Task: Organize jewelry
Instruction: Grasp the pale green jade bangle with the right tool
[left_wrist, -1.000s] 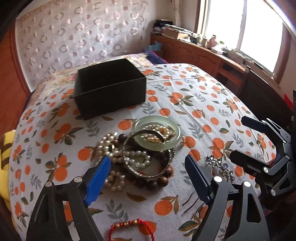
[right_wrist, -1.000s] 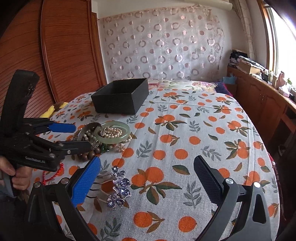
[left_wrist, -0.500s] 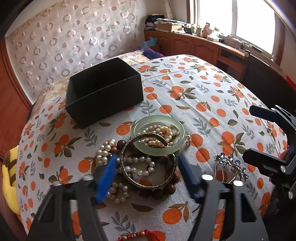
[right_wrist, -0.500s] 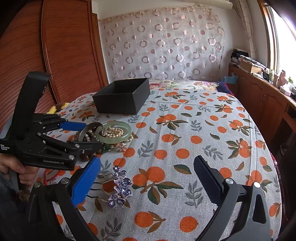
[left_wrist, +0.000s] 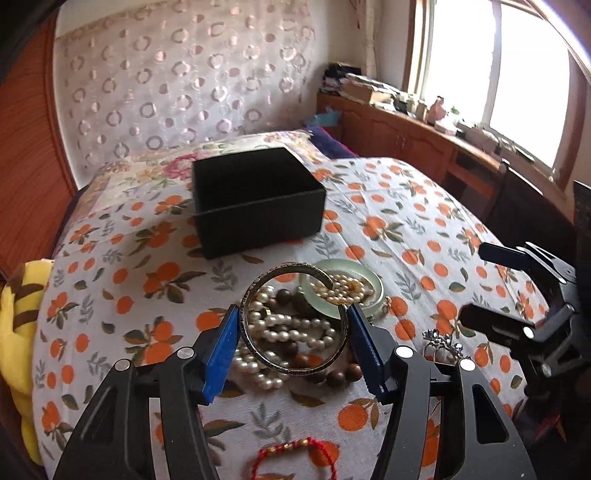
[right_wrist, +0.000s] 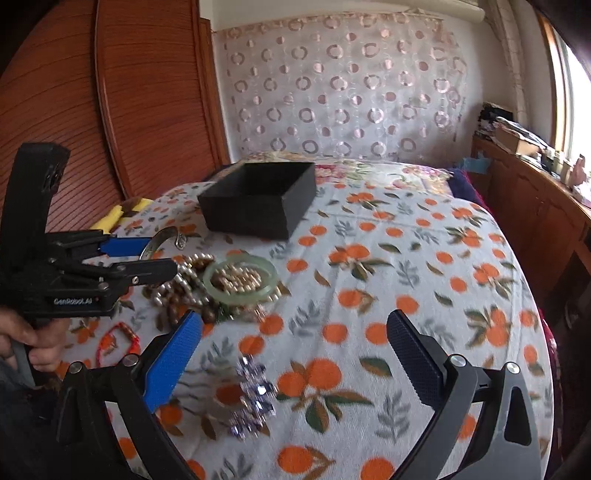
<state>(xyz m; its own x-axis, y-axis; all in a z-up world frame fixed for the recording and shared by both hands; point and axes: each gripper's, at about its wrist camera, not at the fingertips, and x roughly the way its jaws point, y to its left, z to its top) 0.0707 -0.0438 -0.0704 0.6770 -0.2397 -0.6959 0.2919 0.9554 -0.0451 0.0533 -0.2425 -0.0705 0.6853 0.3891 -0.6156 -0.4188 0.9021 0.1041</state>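
My left gripper (left_wrist: 293, 334) is shut on a silver cuff bangle (left_wrist: 258, 354) and holds it lifted above the jewelry pile. The pile holds a pale green jade bangle (left_wrist: 364, 282), pearl strands (left_wrist: 280, 328) and brown wooden beads (left_wrist: 332, 374). A black open box (left_wrist: 255, 201) stands behind the pile. My right gripper (right_wrist: 293, 343) is open and empty, above a purple crystal hair comb (right_wrist: 255, 391). In the right wrist view the left gripper (right_wrist: 151, 254) holds the cuff (right_wrist: 162, 240) left of the jade bangle (right_wrist: 240, 282) and box (right_wrist: 262, 199).
A red string bracelet (left_wrist: 291, 448) lies near the front edge, also in the right wrist view (right_wrist: 118, 338). The orange-print cloth (right_wrist: 406, 280) covers the table. A yellow plush toy (left_wrist: 20, 317) sits at the left. A wooden cabinet (right_wrist: 535, 206) runs along the right.
My left gripper closed on the silver cuff bangle and lifted it off the pile. The right gripper shifted slightly, staying open over the hair comb.
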